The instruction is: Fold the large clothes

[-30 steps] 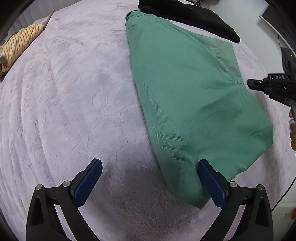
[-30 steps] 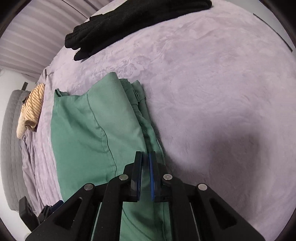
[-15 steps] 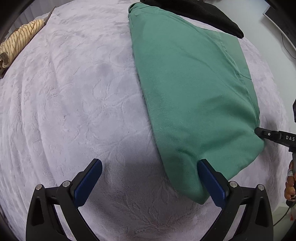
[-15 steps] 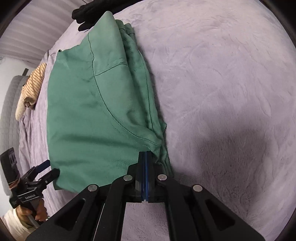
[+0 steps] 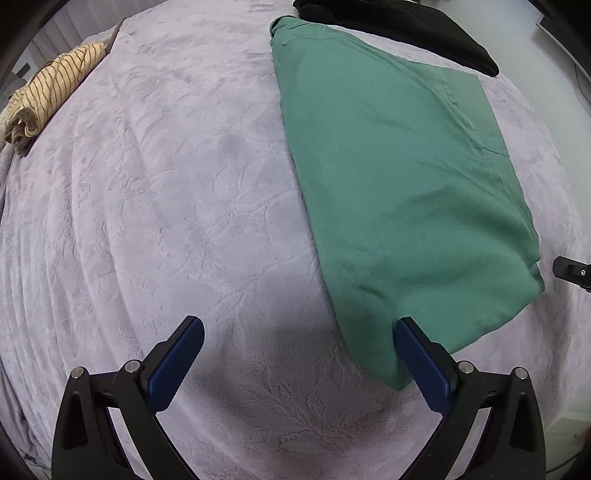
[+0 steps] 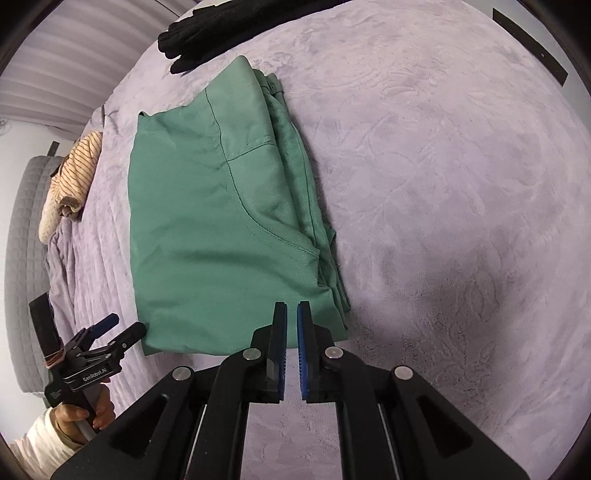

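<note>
Fingers [image 5: 424, 363] on my left gripper [image 5: 295, 365] are standing wide apart and gripping nothing; the right-hand pad is sitting just at the near corner of the folded green garment [image 5: 399, 192], the left-hand pad is hovering over bare bedspread [image 5: 166, 221]. Whether that pad is touching the cloth, I cannot tell.

On my right gripper [image 6: 291, 354] the fingers [image 6: 303, 354] are nearly closed, with only a narrow slit showing between the blue pads, and nothing is caught in it. They are pointing at the near edge of the green garment [image 6: 221, 240], just short of it.

I am seeing the garment lying folded into a rough rectangle on the lilac bedspread [image 6: 443, 184], its layered edges stacked along the right side in the right wrist view, a curved seam running across the top layer.

I am also seeing a black garment [image 6: 221, 29] lying beyond its far end, close to it. A striped yellow cloth [image 5: 48, 92] is lying bunched at the bed's far left edge, well apart from the green one.

In the right wrist view my left hand [image 6: 92, 410] is holding its gripper [image 6: 123, 325] near the garment's near-left corner.
</note>
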`<state>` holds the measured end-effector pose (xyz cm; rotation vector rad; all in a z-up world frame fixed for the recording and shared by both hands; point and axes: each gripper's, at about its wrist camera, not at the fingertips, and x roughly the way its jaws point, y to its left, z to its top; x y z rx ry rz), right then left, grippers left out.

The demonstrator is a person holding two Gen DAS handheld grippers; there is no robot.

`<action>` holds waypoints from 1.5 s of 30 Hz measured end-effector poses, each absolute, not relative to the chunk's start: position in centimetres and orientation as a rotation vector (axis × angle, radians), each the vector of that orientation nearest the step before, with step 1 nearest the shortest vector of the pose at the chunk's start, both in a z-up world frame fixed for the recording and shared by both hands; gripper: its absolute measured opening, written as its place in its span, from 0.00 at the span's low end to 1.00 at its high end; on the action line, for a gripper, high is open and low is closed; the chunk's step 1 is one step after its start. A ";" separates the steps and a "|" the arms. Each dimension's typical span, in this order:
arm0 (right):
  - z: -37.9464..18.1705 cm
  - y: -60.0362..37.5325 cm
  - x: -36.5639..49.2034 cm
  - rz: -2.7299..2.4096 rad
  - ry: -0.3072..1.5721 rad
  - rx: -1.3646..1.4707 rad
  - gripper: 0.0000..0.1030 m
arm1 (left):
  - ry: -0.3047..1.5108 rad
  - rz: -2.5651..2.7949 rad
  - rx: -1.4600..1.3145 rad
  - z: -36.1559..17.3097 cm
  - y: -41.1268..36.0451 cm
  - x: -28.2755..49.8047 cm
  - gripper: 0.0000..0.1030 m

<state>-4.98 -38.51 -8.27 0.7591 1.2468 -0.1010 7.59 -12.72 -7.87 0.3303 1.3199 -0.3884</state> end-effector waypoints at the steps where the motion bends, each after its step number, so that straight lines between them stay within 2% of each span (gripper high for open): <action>1: -8.2 -38.4 -4.8 -0.099 1.246 0.760 0.21 | 1.316 -0.386 0.333 -7.7 -12.8 7.6 1.00; 2: -8.3 -38.4 -5.0 -0.100 1.246 0.760 0.30 | 1.319 -0.385 0.333 -7.7 -12.9 7.7 1.00; 3: -8.2 -38.1 -4.8 -0.102 1.245 0.759 0.51 | 1.326 -0.379 0.329 -7.7 -12.9 7.8 1.00; 4: -8.1 -37.9 -4.6 -0.102 1.239 0.757 0.61 | 1.330 -0.374 0.322 -7.7 -13.0 7.8 1.00; 9: -8.0 -37.5 -3.9 -0.084 1.237 0.748 0.62 | 1.297 -0.363 0.259 -7.0 -12.8 8.4 1.00; 11: -8.1 -37.7 -3.6 -0.081 1.234 0.744 0.68 | 1.309 -0.369 0.220 -6.8 -12.8 8.9 1.00; 13: -7.9 -37.9 -3.2 -0.074 1.214 0.745 0.82 | 1.315 -0.372 0.197 -6.7 -12.8 9.6 1.00; 19: -8.2 -40.7 -0.6 -0.027 1.150 0.789 0.82 | 1.359 -0.389 0.151 -8.0 -13.4 12.6 1.00; 28: -13.6 -44.9 5.3 0.127 1.124 0.999 0.82 | 1.514 -0.609 -0.020 -12.6 -14.8 14.7 1.00; 36: -16.2 -44.8 10.8 0.264 1.087 1.099 0.82 | 1.530 -0.670 -0.011 -14.7 -18.0 14.6 1.00; 38: -16.6 -44.8 11.6 0.253 1.088 1.137 0.82 | 1.504 -0.686 -0.018 -14.1 -18.0 14.3 0.80; 39: -16.8 -44.8 11.8 0.240 1.089 1.164 0.76 | 1.488 -0.685 0.003 -13.6 -18.2 14.1 0.70; 40: -16.9 -44.8 11.9 0.233 1.093 1.184 0.38 | 1.469 -0.696 0.014 -13.0 -18.1 13.8 0.57; 41: -17.0 -44.8 12.0 0.238 1.096 1.205 0.26 | 1.453 -0.708 0.023 -12.5 -18.1 13.6 0.52; 43: -16.5 -44.7 11.7 0.254 1.069 1.212 0.19 | 1.426 -0.733 0.028 -11.0 -18.0 13.2 0.42; 45: -15.5 -44.4 11.3 0.278 1.033 1.220 0.18 | 1.398 -0.757 0.023 -9.6 -17.7 12.8 0.40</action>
